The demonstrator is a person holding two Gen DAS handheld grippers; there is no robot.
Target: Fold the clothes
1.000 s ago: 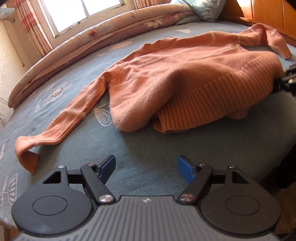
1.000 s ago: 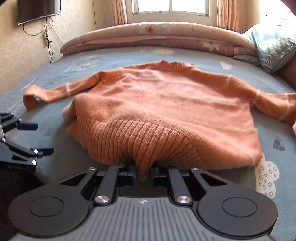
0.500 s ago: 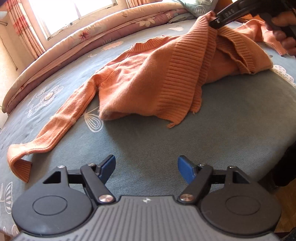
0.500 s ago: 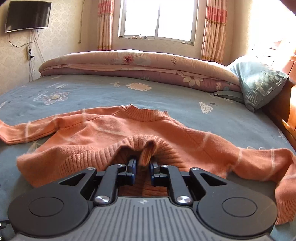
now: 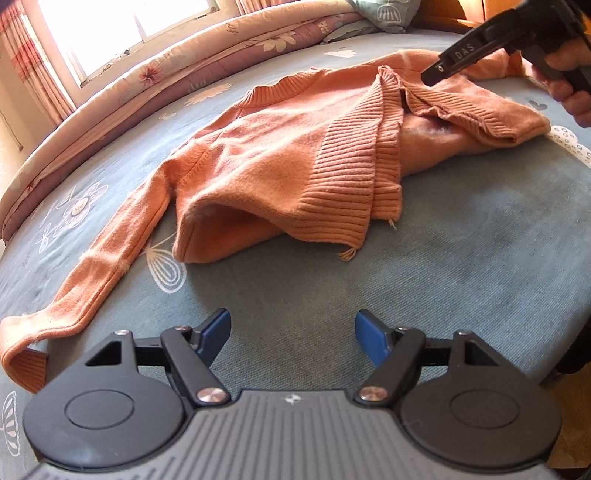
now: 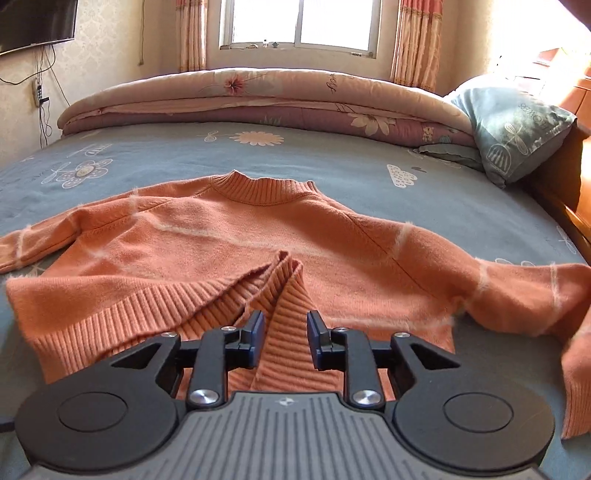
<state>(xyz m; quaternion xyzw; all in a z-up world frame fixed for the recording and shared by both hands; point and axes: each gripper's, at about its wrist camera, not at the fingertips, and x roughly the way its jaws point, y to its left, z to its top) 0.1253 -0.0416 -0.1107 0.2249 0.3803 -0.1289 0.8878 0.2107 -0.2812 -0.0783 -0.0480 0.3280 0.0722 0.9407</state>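
— So, what fills the room?

— Mostly a bed point(image 6: 332, 162) with a grey-blue flowered sheet. A rolled quilt point(image 6: 258, 96) lies along its far edge under the window point(image 6: 299, 22), and a grey-green pillow point(image 6: 517, 129) leans at the right corner by the wooden headboard.

— And the clothes?

— One orange sweater point(image 5: 280, 155) lies spread on the sheet, collar toward the quilt. Its ribbed hem point(image 6: 284, 295) is folded up over the body and lies in a loose ridge down the middle of the chest. One sleeve point(image 5: 110, 251) runs out long and flat toward the near edge of the bed, its cuff curled up. The other sleeve point(image 6: 517, 291) stretches off to the right side.

— Any box or basket holding things?

— None that I can make out; the sweater sits straight on the sheet.

— The right gripper point(image 6: 284, 339)?

— Low over the folded hem. Its jaws have just been opening; the ribbed fabric lies between the blue pads, but they stand clear of it on both sides, so nothing is gripped. From the left camera, a hand point(image 5: 569, 85) shows wrapped round its handle.

— And the left gripper point(image 5: 291, 336)?

— Spread wide over bare sheet near the bed's edge, holding nothing, well apart from the sweater's body, with the long sleeve off to its left.
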